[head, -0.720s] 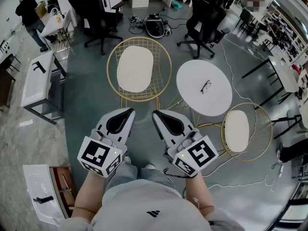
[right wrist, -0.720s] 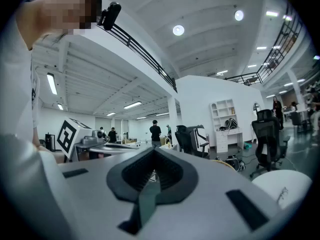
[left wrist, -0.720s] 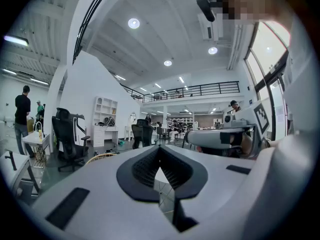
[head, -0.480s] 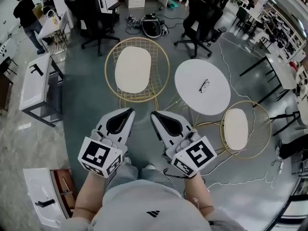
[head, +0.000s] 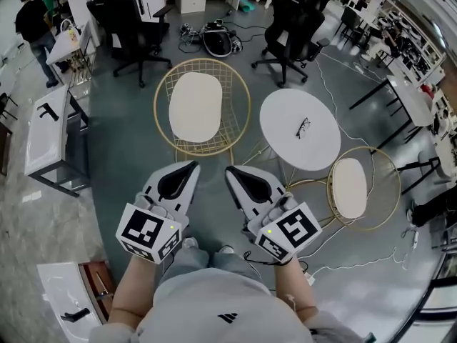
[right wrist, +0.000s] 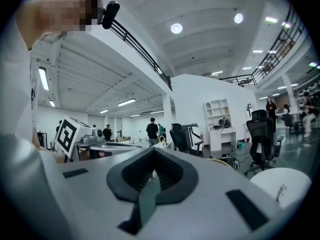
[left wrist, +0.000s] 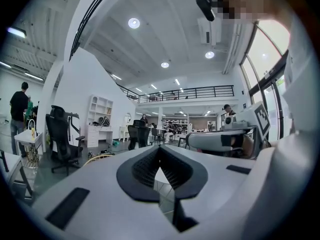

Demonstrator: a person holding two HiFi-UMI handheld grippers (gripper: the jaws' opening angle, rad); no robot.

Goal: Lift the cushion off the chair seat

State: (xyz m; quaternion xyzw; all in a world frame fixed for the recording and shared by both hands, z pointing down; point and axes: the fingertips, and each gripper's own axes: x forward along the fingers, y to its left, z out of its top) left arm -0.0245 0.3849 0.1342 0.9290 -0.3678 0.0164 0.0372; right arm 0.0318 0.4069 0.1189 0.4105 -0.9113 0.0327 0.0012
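Hovering low in the frame as half a second back: left gripper (head: 191, 166) and right gripper (head: 231, 170), both pinched fully shut on nothing, pointed level. Shifted only slightly in view, the cream cushion (head: 196, 107) lying on the gold wire chair (head: 235, 120) at upper centre, well apart from both tips. No reach begun, probably; jaws to be spread first. Flanked right by a round white table (head: 285, 140) bearing glasses (head: 303, 127); nothing blocking between.
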